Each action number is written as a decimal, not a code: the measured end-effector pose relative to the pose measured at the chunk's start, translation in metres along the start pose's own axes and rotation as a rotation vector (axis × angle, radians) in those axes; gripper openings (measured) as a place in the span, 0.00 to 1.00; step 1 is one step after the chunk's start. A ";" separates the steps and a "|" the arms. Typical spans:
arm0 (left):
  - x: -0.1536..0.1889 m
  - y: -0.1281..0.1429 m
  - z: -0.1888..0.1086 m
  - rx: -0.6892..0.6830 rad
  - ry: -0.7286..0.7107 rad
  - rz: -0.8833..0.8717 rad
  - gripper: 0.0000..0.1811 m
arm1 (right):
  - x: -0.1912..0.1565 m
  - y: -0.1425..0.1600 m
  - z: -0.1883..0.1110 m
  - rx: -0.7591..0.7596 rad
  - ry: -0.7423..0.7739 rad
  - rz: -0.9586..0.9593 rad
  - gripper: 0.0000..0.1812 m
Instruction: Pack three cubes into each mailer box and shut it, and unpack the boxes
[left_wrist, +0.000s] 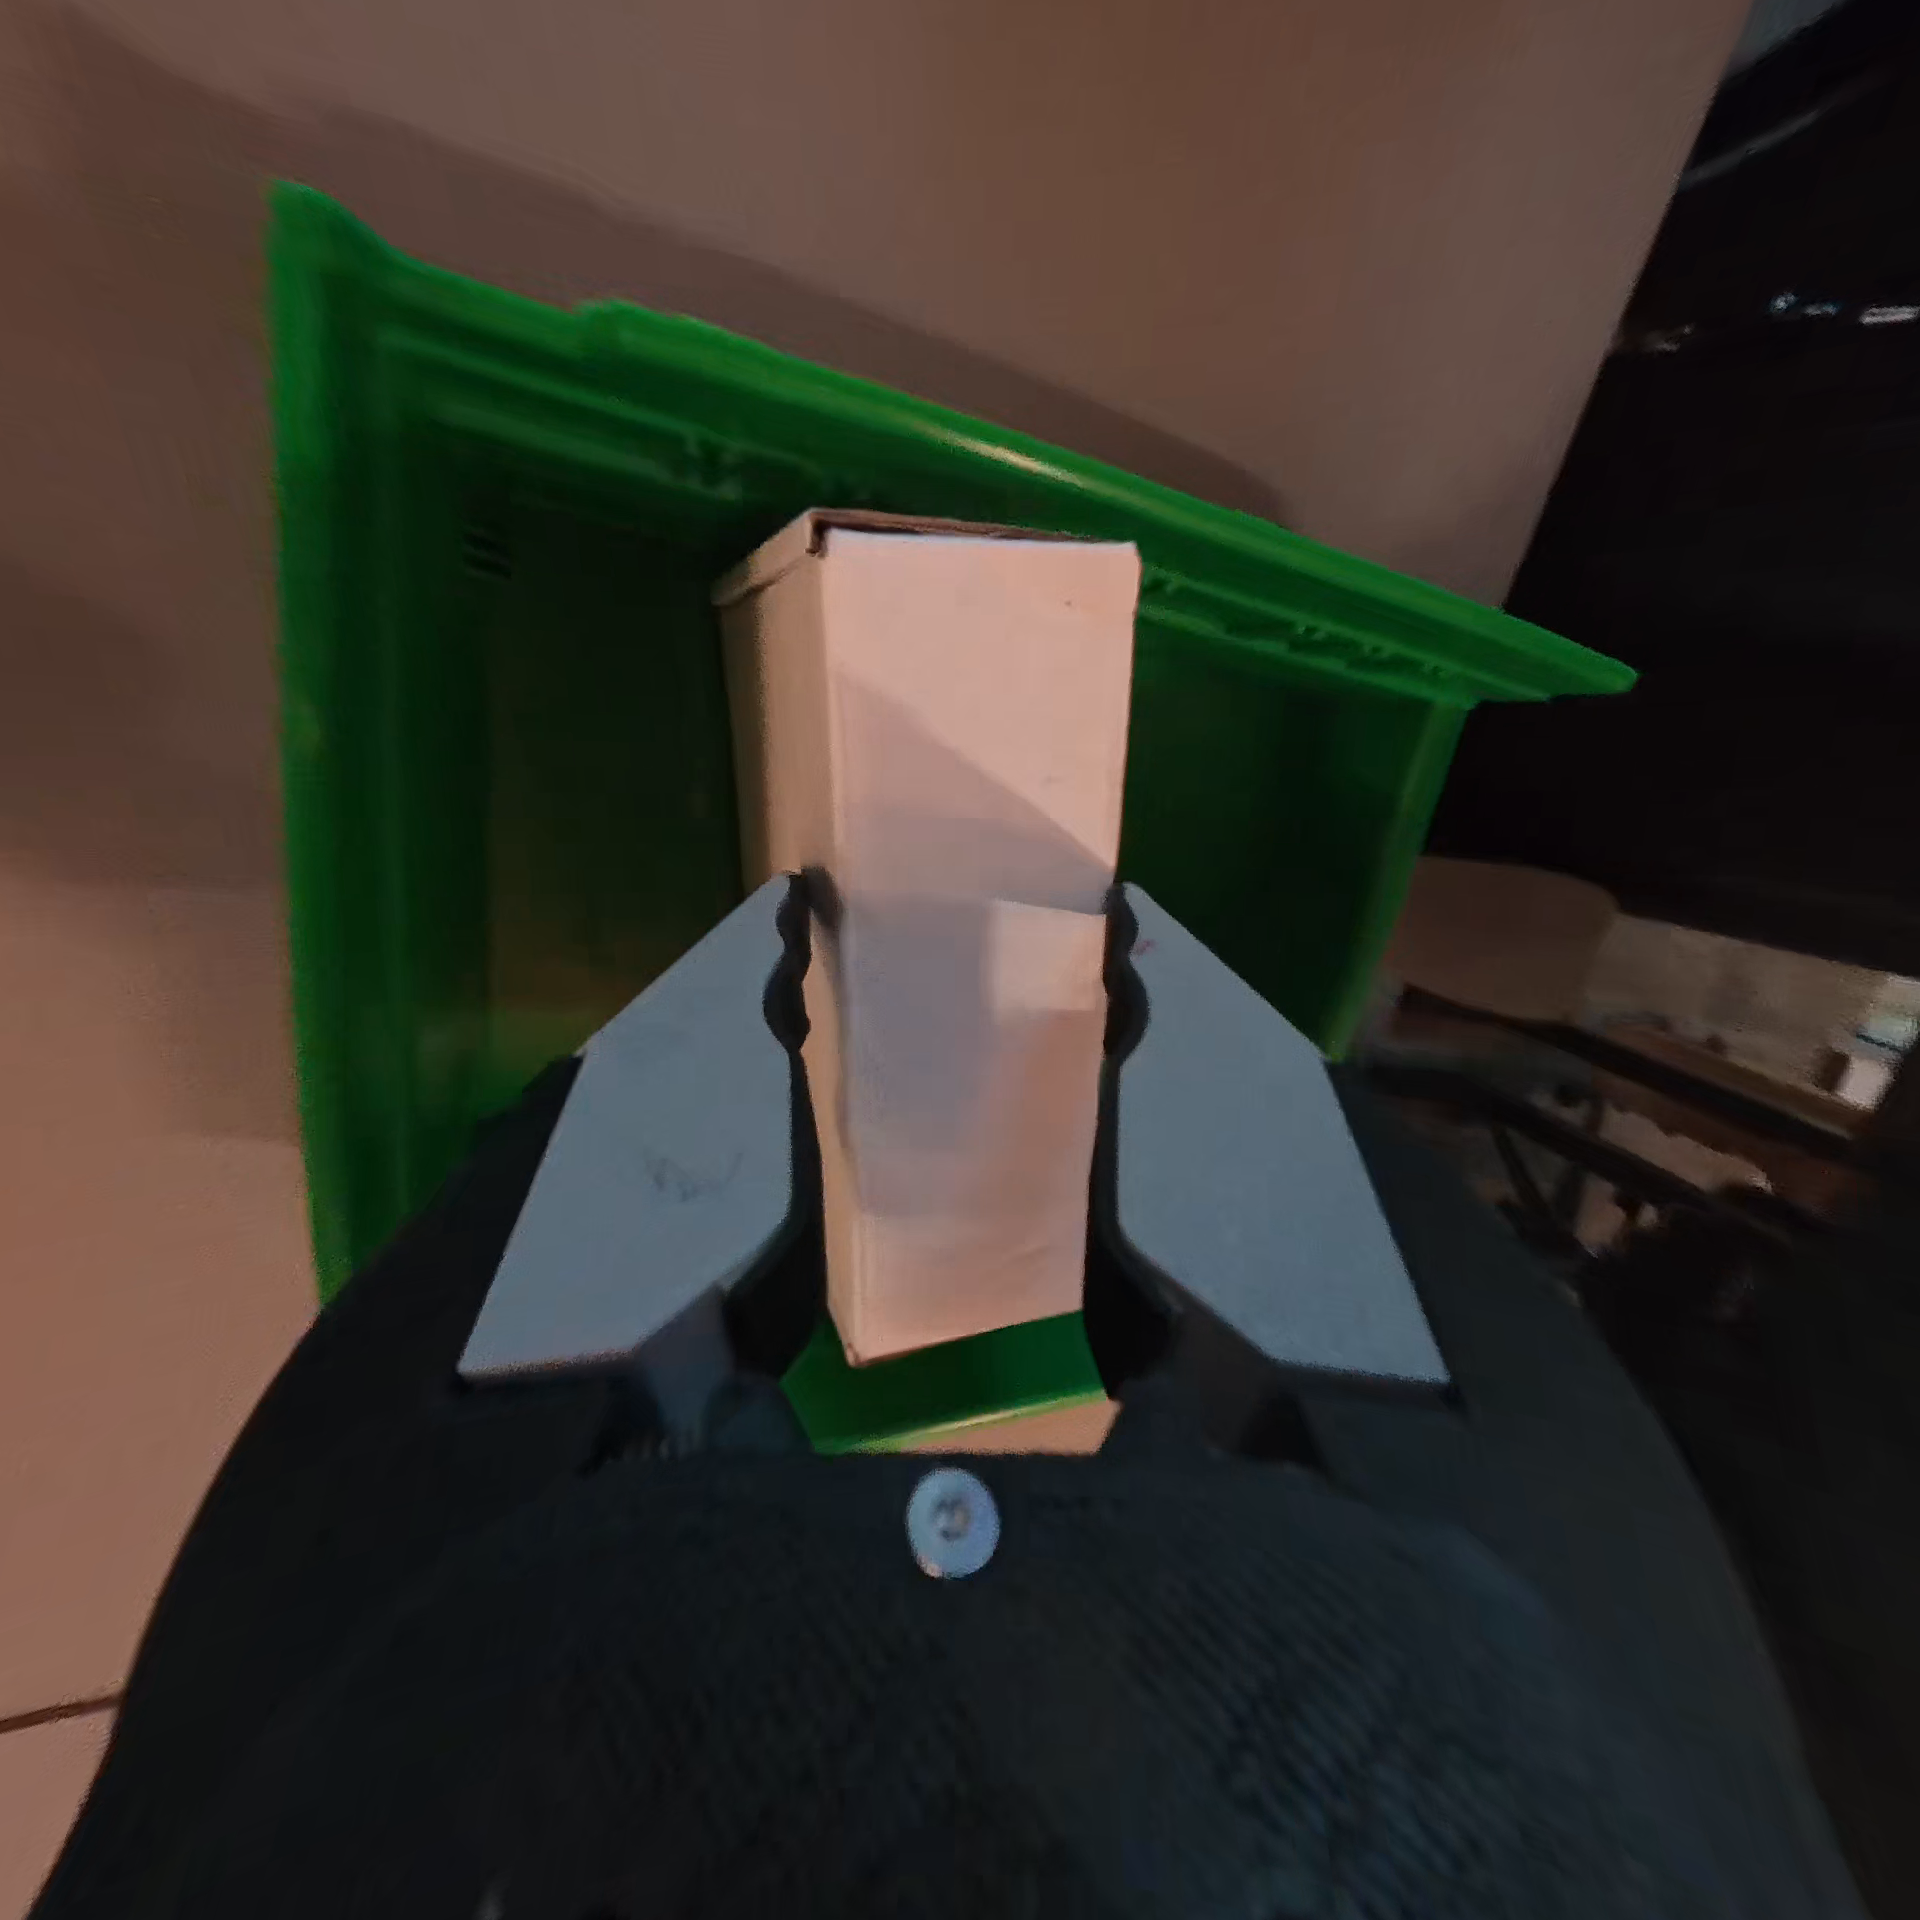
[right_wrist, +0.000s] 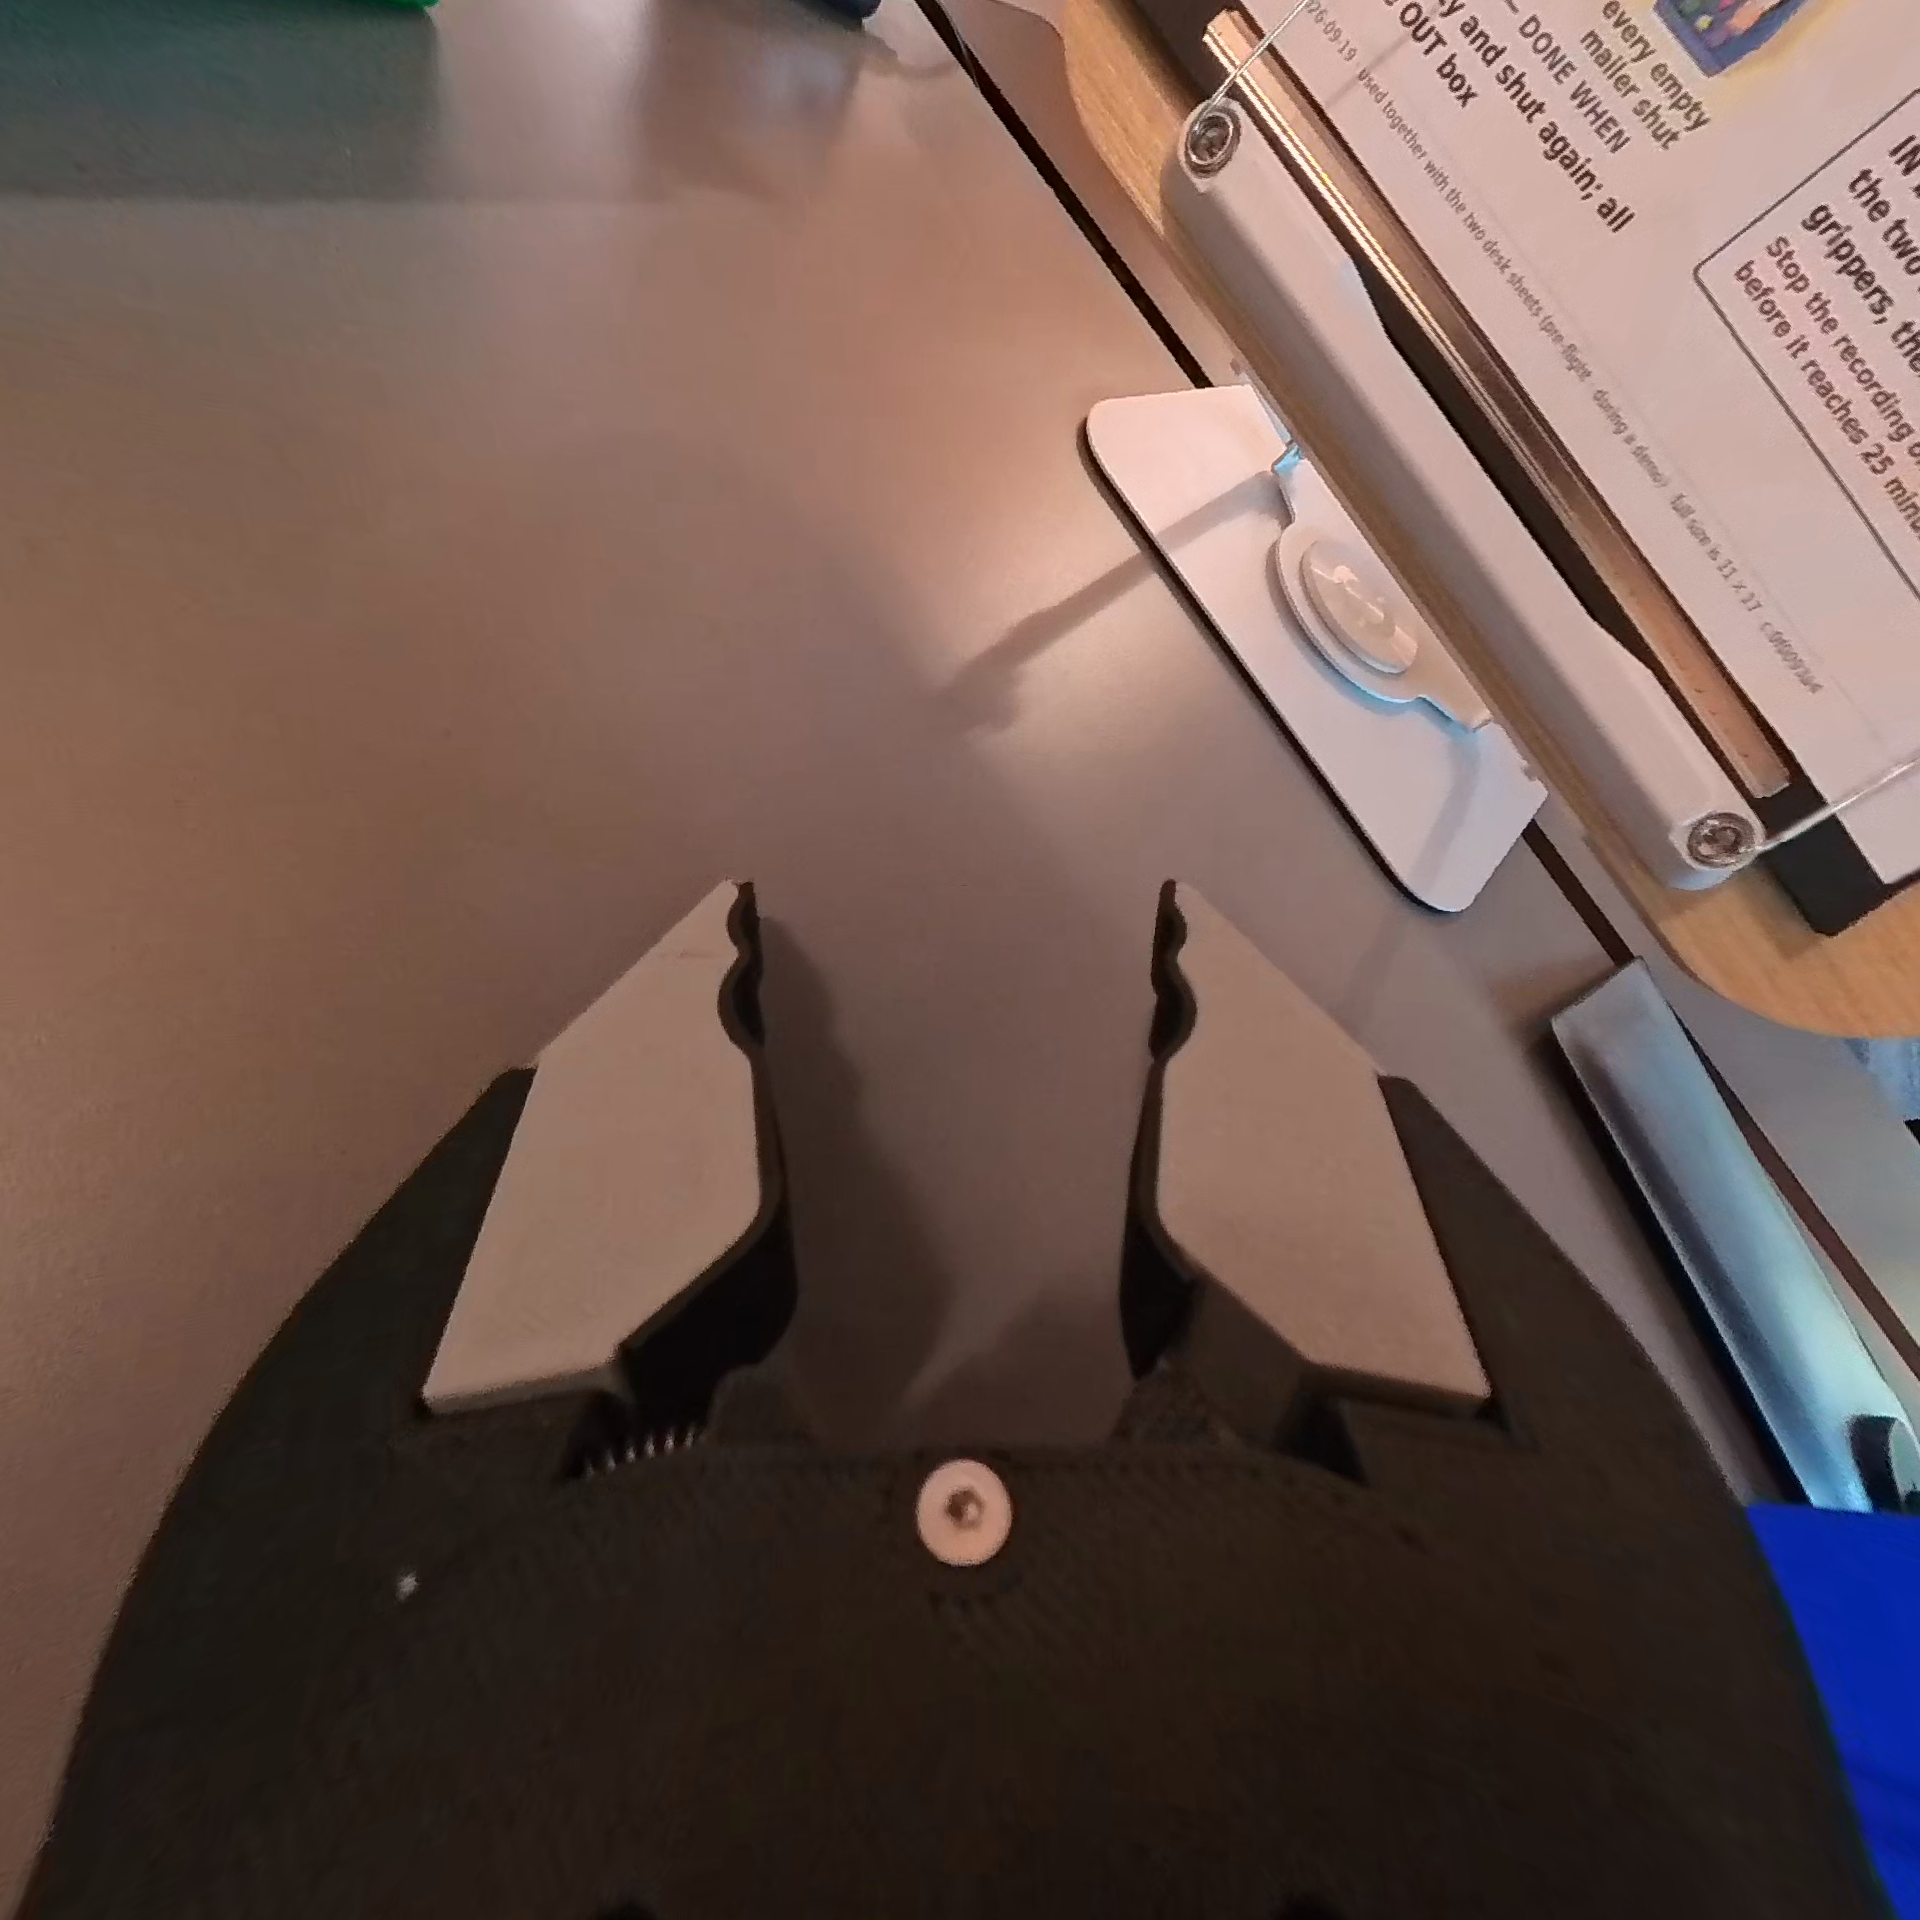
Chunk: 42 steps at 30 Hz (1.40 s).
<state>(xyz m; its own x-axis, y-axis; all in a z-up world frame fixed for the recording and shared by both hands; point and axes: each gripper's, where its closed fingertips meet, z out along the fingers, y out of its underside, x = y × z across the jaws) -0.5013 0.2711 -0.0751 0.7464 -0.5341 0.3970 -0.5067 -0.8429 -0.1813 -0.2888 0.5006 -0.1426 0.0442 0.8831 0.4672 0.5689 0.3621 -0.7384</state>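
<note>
Left wrist view: left gripper (left_wrist: 956, 904) clenched on closed white mailer box (left_wrist: 966, 831), held above green bin (left_wrist: 416, 623) on table (left_wrist: 135, 935).
Right wrist view: right gripper (right_wrist: 956, 904) released, jaws apart over bare table, near sign holder (right_wrist: 1455, 436) at right edge.

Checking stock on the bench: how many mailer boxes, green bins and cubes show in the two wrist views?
Mailer boxes: 1, shut, held by the left gripper — mailer box
Green bins: 1 — green bin
Cubes: 0 in view
Total: 2
</note>
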 end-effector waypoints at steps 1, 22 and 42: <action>-0.003 -0.002 -0.004 0.025 -0.027 -0.008 0.30 | 0.000 0.000 0.000 -0.002 -0.001 -0.003 0.41; 0.038 -0.022 -0.113 0.228 -0.724 0.279 0.36 | 0.000 -0.003 -0.006 0.026 0.007 0.022 0.39; 0.080 -0.177 0.052 -0.055 -0.628 0.494 0.35 | -0.036 -0.082 -0.091 0.540 -0.508 0.222 0.52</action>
<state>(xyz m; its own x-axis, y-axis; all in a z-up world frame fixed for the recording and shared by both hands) -0.3298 0.3746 -0.0581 0.5254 -0.7957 -0.3013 -0.8503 -0.5037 -0.1524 -0.2626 0.4121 -0.0551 -0.3463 0.9331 0.0965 0.1058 0.1410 -0.9843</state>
